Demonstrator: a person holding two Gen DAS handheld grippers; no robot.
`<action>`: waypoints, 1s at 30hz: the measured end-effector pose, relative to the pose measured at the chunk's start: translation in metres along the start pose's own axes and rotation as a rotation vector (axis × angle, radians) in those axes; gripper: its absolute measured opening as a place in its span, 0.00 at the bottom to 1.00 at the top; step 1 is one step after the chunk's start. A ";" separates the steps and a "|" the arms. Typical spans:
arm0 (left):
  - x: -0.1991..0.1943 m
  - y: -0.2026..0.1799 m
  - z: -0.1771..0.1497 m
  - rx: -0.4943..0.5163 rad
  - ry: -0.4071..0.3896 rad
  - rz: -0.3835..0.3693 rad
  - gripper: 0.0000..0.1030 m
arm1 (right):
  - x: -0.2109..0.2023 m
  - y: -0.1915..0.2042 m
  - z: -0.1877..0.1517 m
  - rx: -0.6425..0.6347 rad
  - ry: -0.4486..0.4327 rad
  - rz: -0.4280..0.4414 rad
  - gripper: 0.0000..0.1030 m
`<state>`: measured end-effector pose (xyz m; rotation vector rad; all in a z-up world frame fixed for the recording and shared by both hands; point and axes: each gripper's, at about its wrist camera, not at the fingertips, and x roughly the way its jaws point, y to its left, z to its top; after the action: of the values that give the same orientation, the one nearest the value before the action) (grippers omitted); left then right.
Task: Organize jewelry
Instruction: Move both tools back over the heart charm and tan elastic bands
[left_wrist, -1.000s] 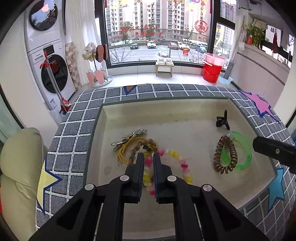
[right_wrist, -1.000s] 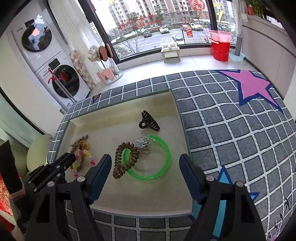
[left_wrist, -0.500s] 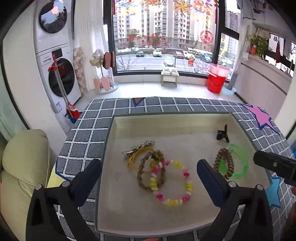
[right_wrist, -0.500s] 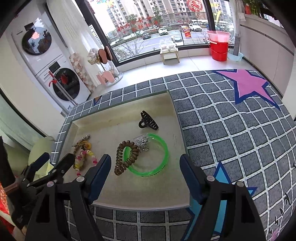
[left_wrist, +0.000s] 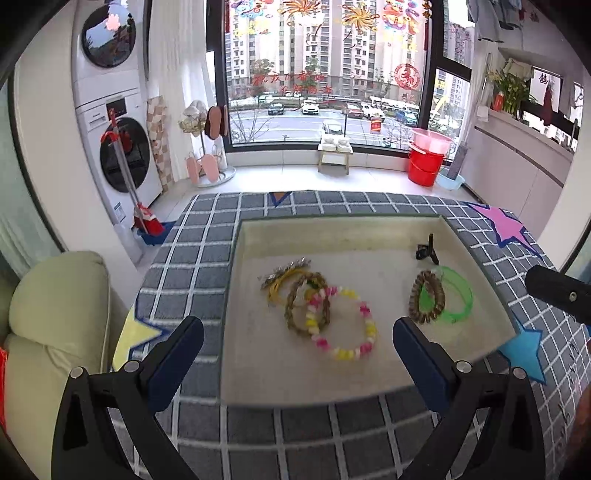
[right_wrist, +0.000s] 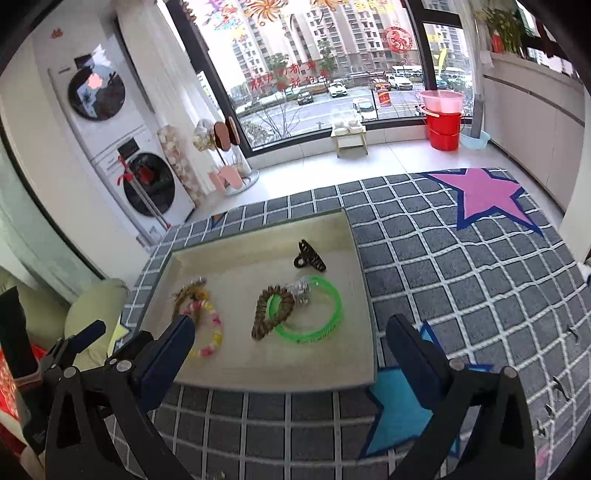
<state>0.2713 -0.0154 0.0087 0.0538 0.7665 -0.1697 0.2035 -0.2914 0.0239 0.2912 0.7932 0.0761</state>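
Left wrist view: your left gripper (left_wrist: 295, 345) spread wide, nothing between jaws, hovering over tray (left_wrist: 369, 229) near edge. Bead bracelet (left_wrist: 341, 323) loose on tray floor, overlapping braided ring (left_wrist: 295, 302) and yellow cord (left_wrist: 277, 286); looks set down in left cluster.

Right wrist view: your right gripper (right_wrist: 290, 341) jaws just opening, now apart, empty. Green bangle (right_wrist: 314, 314), glossy plastic, lies under brown coil tie (right_wrist: 271, 308); black claw clip (right_wrist: 308, 256) beyond. Likely right-hand group. Tray shallow, matte beige, on gridded rug (right_wrist: 461, 277).
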 end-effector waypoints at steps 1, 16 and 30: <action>-0.003 0.001 -0.002 -0.001 0.006 -0.010 1.00 | -0.003 0.000 -0.002 -0.001 0.013 0.004 1.00; -0.045 0.025 -0.086 -0.033 0.146 -0.041 1.00 | -0.024 0.016 -0.074 -0.080 0.162 0.022 1.00; -0.065 0.042 -0.127 -0.095 0.192 0.003 1.00 | -0.004 0.047 -0.121 -0.211 0.266 0.036 0.84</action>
<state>0.1459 0.0490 -0.0381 -0.0195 0.9652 -0.1256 0.1161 -0.2197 -0.0400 0.0960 1.0353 0.2346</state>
